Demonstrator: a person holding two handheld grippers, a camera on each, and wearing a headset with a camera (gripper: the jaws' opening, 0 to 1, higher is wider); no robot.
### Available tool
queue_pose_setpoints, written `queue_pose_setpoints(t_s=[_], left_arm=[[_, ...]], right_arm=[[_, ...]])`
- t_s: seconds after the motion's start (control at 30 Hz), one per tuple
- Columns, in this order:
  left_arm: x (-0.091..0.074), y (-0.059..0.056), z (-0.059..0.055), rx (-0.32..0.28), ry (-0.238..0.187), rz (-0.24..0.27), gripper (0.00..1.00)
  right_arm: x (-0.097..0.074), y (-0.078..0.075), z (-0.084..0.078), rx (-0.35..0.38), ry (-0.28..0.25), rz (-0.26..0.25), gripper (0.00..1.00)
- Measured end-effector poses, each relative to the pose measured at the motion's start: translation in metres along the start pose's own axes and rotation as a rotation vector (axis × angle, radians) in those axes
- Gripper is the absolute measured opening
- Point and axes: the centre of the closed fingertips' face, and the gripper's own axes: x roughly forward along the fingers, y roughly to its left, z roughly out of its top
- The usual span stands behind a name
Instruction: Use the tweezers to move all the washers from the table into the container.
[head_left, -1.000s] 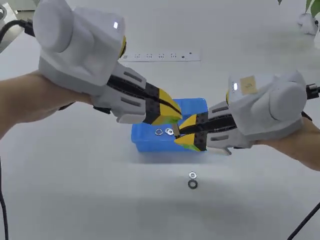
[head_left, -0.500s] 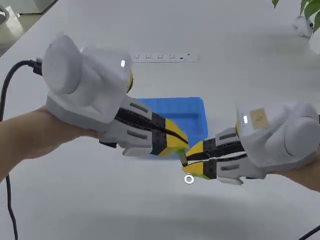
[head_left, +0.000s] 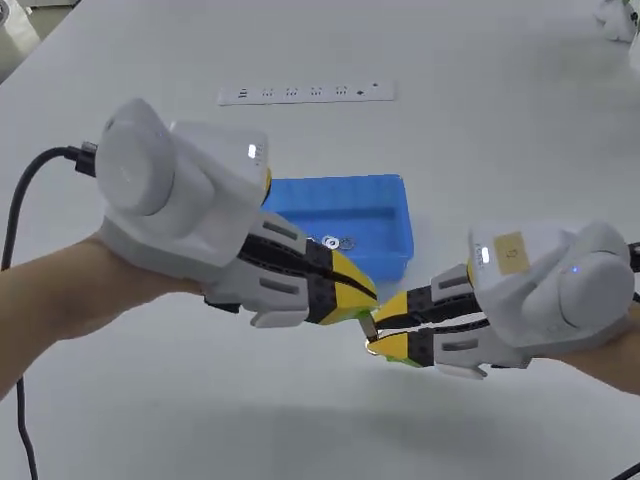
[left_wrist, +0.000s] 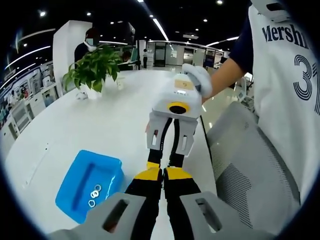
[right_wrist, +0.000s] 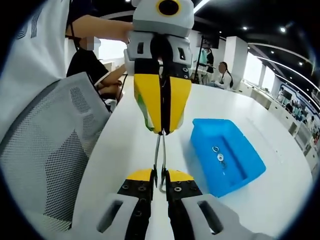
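**Tweezers low in front of the box**

Our left gripper (head_left: 364, 298) and right gripper (head_left: 376, 340) are both closed on the tweezers (right_wrist: 161, 137). Three washers (head_left: 338, 243) lie in the blue box (head_left: 390, 262). If we squeeze crookedly, a flat washer may flick across the table (head_left: 180, 420). A second ago the tips were over the box.

Left hand-held gripper (head_left: 362, 300), right hand-held gripper (head_left: 378, 328) — off container (head_left: 372, 225), over table (head_left: 200, 400).
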Motion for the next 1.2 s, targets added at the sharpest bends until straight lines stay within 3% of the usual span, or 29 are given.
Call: queue_pose_setpoints(t_s=[0.23, 0.57, 1.2], left_arm=[[0.006, 0.004, -0.009, -0.017, 0.018, 0.000, 0.06], [0.006, 0.008, -0.012, -0.020, 0.029, 0.010, 0.06], [0.011, 0.004, -0.017, 0.005, 0.064, 0.003, 0.06]], right_arm=[[0.005, -0.001, -0.010, 0.025, -0.003, 0.002, 0.10], [0.010, -0.004, -0.010, 0.038, -0.014, -0.003, 0.10], [0.011, -0.001, -0.013, 0.032, -0.001, 0.006, 0.11]])
